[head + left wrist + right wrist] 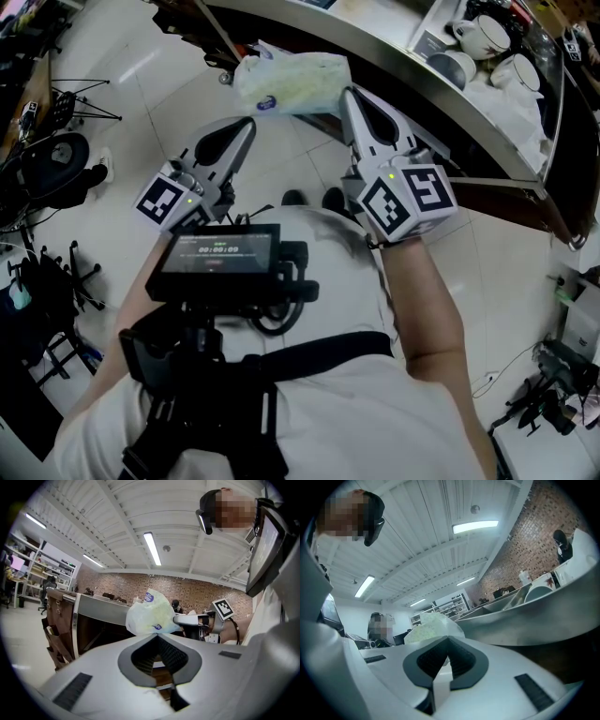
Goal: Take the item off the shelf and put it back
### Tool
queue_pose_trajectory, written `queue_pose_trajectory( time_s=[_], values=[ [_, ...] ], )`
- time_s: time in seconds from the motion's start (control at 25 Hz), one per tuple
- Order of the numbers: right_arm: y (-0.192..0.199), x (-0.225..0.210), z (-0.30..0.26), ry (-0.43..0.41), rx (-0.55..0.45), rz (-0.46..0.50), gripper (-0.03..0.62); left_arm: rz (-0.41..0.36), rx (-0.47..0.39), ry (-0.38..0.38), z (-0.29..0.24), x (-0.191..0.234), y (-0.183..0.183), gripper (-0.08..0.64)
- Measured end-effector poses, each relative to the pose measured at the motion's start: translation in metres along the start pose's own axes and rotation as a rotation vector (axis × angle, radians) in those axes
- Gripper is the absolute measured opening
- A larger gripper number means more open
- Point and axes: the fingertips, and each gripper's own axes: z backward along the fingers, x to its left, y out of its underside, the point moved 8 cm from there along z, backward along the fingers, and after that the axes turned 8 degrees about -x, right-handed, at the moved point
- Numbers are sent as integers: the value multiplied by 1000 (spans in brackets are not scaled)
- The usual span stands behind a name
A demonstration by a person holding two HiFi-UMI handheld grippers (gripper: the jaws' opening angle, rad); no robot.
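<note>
Head view, crinkled plastic packet [291, 82], curved metal counter [403, 70]

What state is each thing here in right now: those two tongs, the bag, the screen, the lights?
Left tongs: closed, tips seemingly pinching one edge of the bag.
Right tongs: closed, tips at the bag's other edge.
Bag: crumpled, held up in the air between both tongs.
Chest screen: lit.
Ceiling light: on.
</note>
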Motion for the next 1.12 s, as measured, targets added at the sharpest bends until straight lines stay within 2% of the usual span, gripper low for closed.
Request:
queue_pose_trajectory(
  time_s=[0.24, 0.44, 0.76, 0.96, 1.12],
  values=[
    [2, -5, -3, 0, 6, -2, 9, 6, 1, -6, -4, 1, 2, 8],
    [20, -17, -6, 9, 33, -12, 9, 16, 10, -22, -4, 2, 8, 8],
    [61, -40, -5, 51, 154, -48, 9, 89, 55, -60, 1, -1, 38, 8],
    [86, -51, -13, 57, 211, -57, 9, 125, 88, -67, -1, -3, 61, 6],
    [106, -50, -18, 48, 268, -68, 9, 151, 90, -101, 5, -3, 83, 6]
  ],
)
